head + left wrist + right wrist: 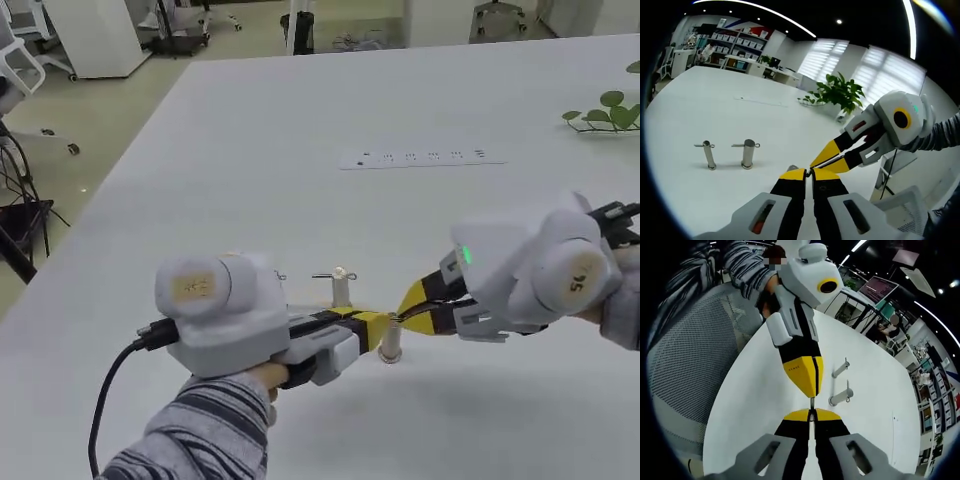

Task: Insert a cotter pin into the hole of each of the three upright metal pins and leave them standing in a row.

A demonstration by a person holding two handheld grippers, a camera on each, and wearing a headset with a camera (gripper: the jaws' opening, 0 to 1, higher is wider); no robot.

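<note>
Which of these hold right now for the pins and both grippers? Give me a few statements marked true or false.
1. A finished metal pin and its neighbour are each already cross-pinned. True.
2. Those two lie on their sides. False: both stand upright on the table.
3. The right gripper is wide open. False: its jaws are shut on a thin loose cotter pin.
4. The left gripper meets it tip to tip, close to the top of the third metal pin. True.
</note>
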